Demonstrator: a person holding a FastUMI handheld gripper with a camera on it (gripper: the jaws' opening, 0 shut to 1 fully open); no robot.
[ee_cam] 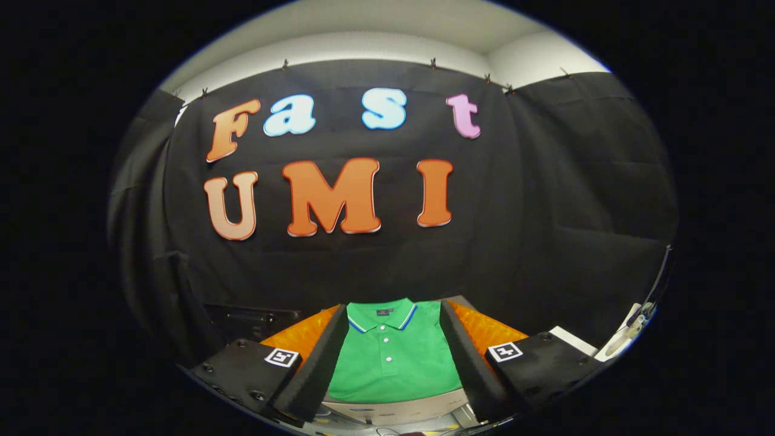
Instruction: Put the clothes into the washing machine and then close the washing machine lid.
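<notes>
The claw [393,357] is sitting wide open, holding nothing — the green shirt [395,357] is lying flat on an orange cloth [484,330], showing between the two fingers [318,363] and reaching beyond them.

Hand-held gripper [393,357]: black foam-padded fingers, square black-and-white markers, dark screws.

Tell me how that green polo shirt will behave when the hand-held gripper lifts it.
The green polo shirt, lying folded flat ahead of the open hand-held gripper, is soft fabric: probably floppy, likely to unfold and drape when lifted. It looks light, so pinching one layer may leave the rest trailing.
</notes>
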